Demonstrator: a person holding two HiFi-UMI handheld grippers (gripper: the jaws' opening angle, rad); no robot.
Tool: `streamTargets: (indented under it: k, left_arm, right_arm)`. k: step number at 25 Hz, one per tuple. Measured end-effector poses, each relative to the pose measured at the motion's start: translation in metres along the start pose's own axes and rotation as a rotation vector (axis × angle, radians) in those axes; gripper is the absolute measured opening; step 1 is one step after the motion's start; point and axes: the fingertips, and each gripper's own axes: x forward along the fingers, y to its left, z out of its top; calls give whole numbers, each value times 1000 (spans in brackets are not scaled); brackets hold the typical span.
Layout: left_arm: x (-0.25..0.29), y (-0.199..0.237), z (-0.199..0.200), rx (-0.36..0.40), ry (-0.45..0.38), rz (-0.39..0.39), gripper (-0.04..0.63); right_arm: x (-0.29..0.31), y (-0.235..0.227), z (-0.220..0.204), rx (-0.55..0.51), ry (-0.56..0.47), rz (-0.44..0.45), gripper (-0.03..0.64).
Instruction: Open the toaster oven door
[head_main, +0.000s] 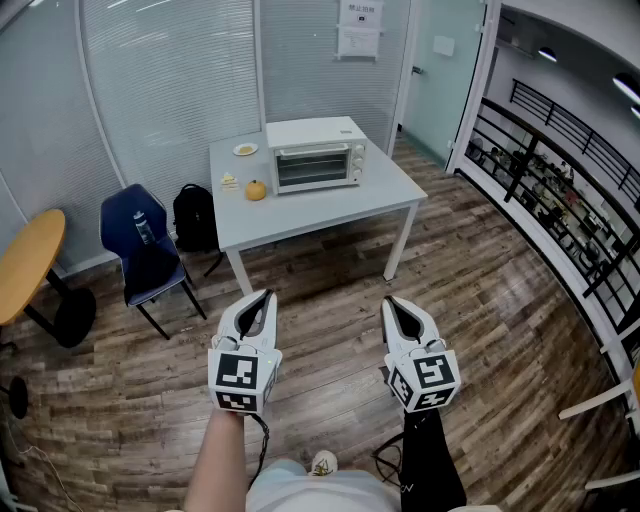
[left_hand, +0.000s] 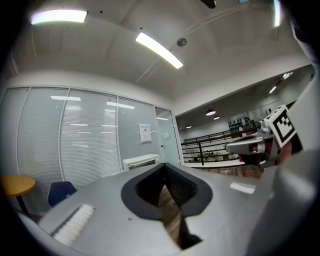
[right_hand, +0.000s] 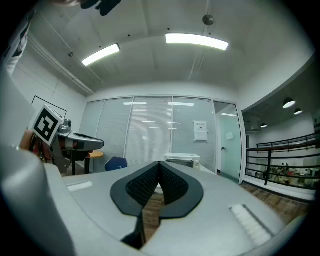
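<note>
Most of the head view is wood-plank floor (head_main: 500, 300), and both grippers hang over it low in the frame. Well ahead of them, at twelve o'clock, stands a white table (head_main: 330, 208). At nine o'clock a round yellow table (head_main: 25, 262) cuts into the left edge. A blue chair (head_main: 140, 245) sits at ten o'clock, and a black backpack (head_main: 193, 218) leans between it and the white table.

The toaster oven (head_main: 315, 153) stands at the far middle of the white table, its glass door upright and shut. It is well apart from both grippers. It also shows small and distant past the jaws in the left gripper view (left_hand: 141, 161) and the right gripper view (right_hand: 182, 160).

The left gripper (head_main: 265, 296) (left_hand: 164, 166) has its jaws pressed together at the tips, with nothing between them. The right gripper (head_main: 392, 303) (right_hand: 159, 163) is closed the same way and carries nothing.

At nine o'clock from the oven lies an orange fruit (head_main: 256, 189), possibly a tangerine. A small plate (head_main: 245, 149) sits at the table's far left corner.
</note>
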Motion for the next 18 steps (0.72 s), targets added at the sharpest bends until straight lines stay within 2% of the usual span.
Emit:
streamTargets:
  k: [5,9,18]
  left_arm:
    - [-3,0,-2,1,-4,-1,58]
    - [-4,5,1,7,0,1,58]
    - [11,22,0,23,-14,4,58]
  right_arm:
    - [-1,4,-1,-5,0,9,5]
    - [1,9,4,33,-26,23,3]
    - [18,6,0,24,-19,2,3]
